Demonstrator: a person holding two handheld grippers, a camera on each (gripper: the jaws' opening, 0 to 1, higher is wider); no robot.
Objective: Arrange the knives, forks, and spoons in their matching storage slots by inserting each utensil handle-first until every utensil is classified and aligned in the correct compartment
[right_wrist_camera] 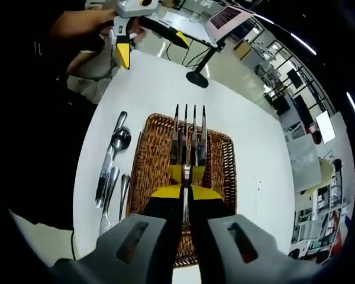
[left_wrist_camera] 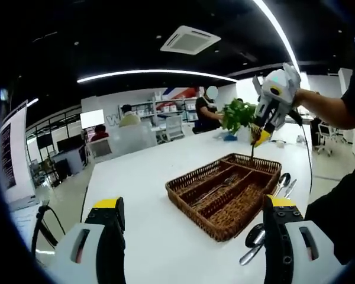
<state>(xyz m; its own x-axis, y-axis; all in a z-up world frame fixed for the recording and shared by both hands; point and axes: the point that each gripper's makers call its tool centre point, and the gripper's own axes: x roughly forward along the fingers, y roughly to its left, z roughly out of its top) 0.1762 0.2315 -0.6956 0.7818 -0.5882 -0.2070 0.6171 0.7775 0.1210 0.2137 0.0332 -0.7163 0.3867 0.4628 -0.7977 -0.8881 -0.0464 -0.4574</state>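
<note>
White office table (right_wrist_camera: 248, 148) fills frame centre. Right gripper (right_wrist_camera: 186, 186) clamps shiny four-tined metal fork (right_wrist_camera: 188, 139), tines up, over brown wicker divided tray (right_wrist_camera: 225, 160); left gripper (left_wrist_camera: 192, 228) jaws wide, empty. Silver spoons (right_wrist_camera: 113, 155) lie left of tray.

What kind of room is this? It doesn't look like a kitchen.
Most likely an open-plan office: a long white table, people at desks with monitors, shelves along the back wall, and a ceiling air-conditioning unit.

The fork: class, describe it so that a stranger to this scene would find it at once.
Start at the wicker tray on the white table. Over it the right claw is shut on the fork, tines pointing away. The spoons lie on the table beside the tray.
</note>
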